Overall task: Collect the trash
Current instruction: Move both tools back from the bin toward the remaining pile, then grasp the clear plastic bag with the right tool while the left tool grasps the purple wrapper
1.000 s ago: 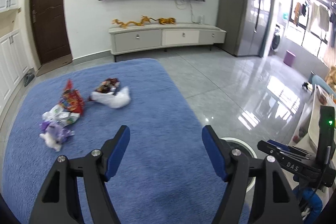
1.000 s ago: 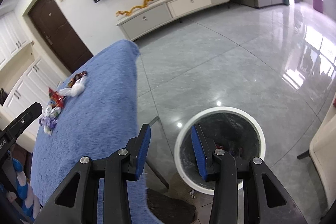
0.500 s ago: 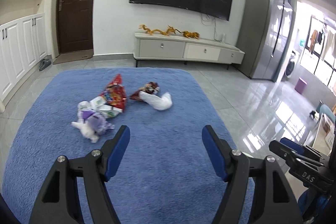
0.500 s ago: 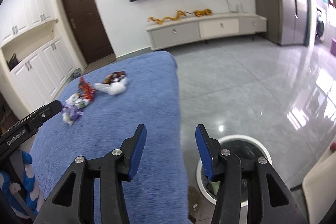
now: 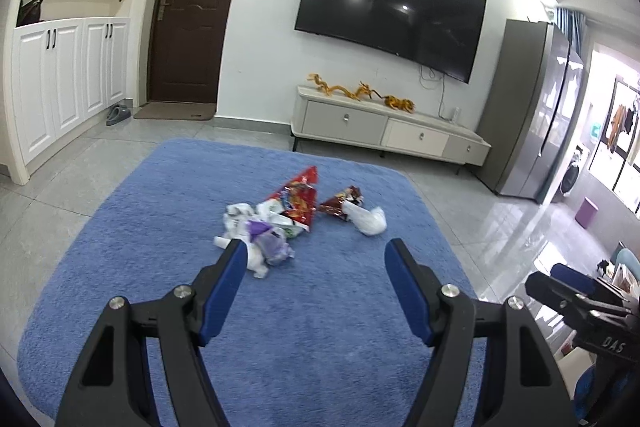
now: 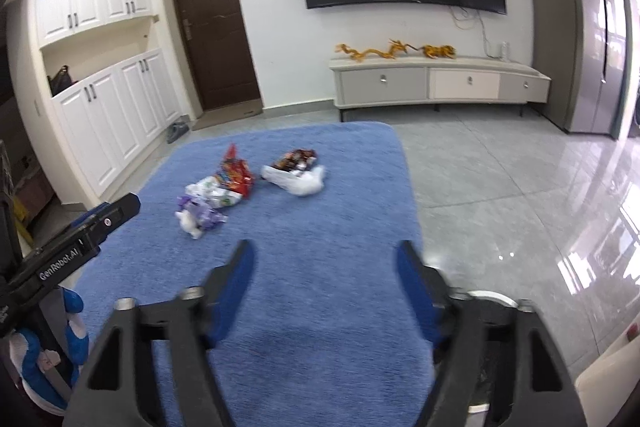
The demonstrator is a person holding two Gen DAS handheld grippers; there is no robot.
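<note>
Blue carpeted surface [image 5: 328, 327] carried the litter.
A red wrapper [image 5: 298, 197], crumpled white bag [image 5: 370, 219] and purple-white scraps [image 5: 266, 241] lay mid-surface.

We carry two matching tools. Our left gripper [image 5: 314, 263] has black angular arms with triangular cut-outs, round silver screws at the joints, and fingers [image 5: 224, 287] faced with blue pads. Our right gripper [image 6: 326, 263] is built the same way, black with silver screws and blue pads. Seen from the side, one bears white lettering "GenRobot.AI", the other "DAS". Below the lettered left one we wear a blue and white glove [image 6: 72, 311].
</note>
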